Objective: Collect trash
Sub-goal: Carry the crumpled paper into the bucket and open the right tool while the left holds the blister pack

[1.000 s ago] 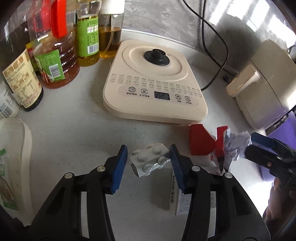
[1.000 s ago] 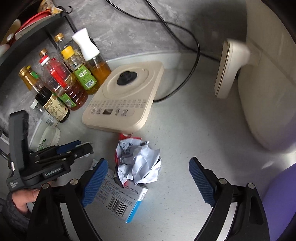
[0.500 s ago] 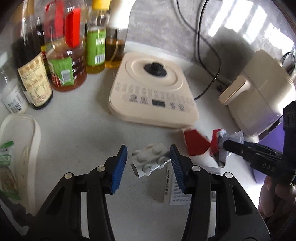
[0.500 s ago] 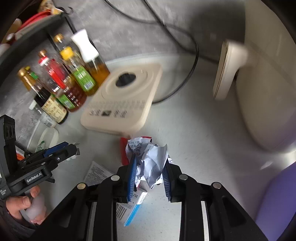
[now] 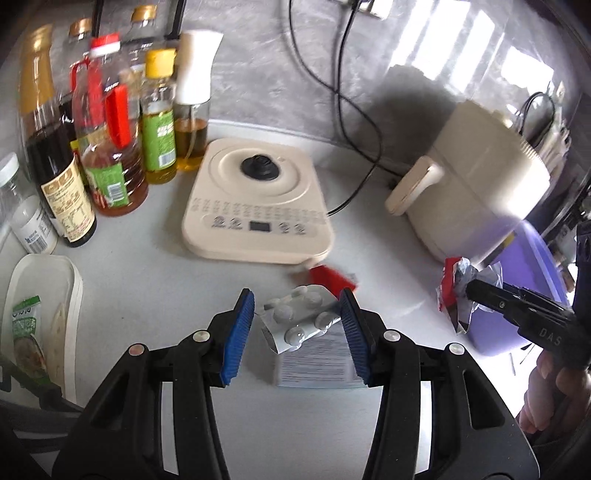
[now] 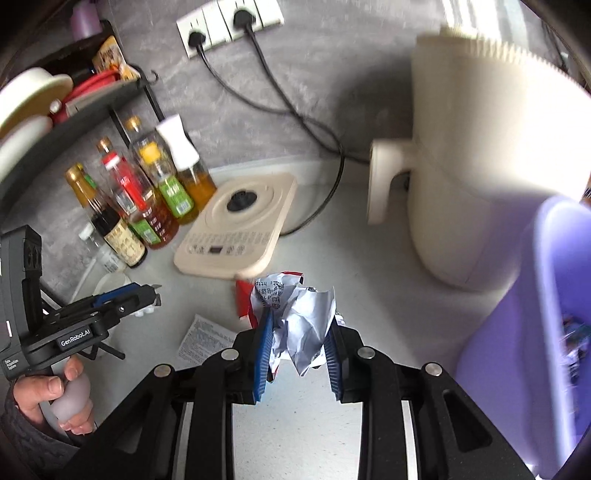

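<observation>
Pinching the paper wad (image 6: 301, 325) in my right gripper (image 6: 297, 354), I see the bin (image 6: 524, 332) just right; my left gripper (image 5: 297, 328) pinches a blister pack (image 5: 301, 321).

A home kitchen counter: oil and sauce bottles (image 5: 110, 147), induction cooker (image 5: 255, 206), wall sockets (image 6: 229, 26).

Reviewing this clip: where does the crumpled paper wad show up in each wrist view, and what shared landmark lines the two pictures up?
Left wrist view: the crumpled paper wad is at the right edge, clamped in the right gripper beside the purple bin.
Right wrist view: it sits low at centre, between that gripper's blue pads.
Shared landmark: the beige induction cooker.
</observation>
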Tool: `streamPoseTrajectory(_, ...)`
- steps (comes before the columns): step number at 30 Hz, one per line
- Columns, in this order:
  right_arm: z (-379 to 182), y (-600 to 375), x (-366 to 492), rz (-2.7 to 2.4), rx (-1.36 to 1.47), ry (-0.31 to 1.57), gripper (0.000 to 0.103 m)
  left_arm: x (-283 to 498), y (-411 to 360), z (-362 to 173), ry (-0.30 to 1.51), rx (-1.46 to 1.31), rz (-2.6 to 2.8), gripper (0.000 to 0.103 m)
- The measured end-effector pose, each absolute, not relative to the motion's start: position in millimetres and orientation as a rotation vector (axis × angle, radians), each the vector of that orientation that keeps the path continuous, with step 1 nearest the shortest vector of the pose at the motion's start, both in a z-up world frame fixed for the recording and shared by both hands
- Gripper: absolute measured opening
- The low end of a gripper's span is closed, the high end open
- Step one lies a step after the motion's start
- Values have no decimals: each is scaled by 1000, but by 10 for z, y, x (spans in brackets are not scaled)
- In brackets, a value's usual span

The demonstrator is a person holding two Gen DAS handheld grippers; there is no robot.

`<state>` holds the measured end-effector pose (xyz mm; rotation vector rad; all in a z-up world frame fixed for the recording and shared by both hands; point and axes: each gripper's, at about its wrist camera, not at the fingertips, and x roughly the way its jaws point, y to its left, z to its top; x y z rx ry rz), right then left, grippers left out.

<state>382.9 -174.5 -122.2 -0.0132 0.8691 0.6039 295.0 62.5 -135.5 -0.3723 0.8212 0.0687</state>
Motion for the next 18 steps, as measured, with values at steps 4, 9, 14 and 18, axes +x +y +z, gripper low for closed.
streamPoseTrajectory(4,-923,-1853,3703,623,-43,789,28,2956,515,-1173,783,-366,60,48)
streamPoseTrajectory(9,-624,-2034,3588,638,-72,688,29,2993,300,-910,745,-335,60,48)
streamPoseTrajectory(14,-430,-2322,3601,632,-79,650,29,3001,46,-638,677,-326,45,48)
streamPoseTrajectory(18,-282,-2644,3640,599,-49,613,30,2978,-184,-482,646,-317,25,48)
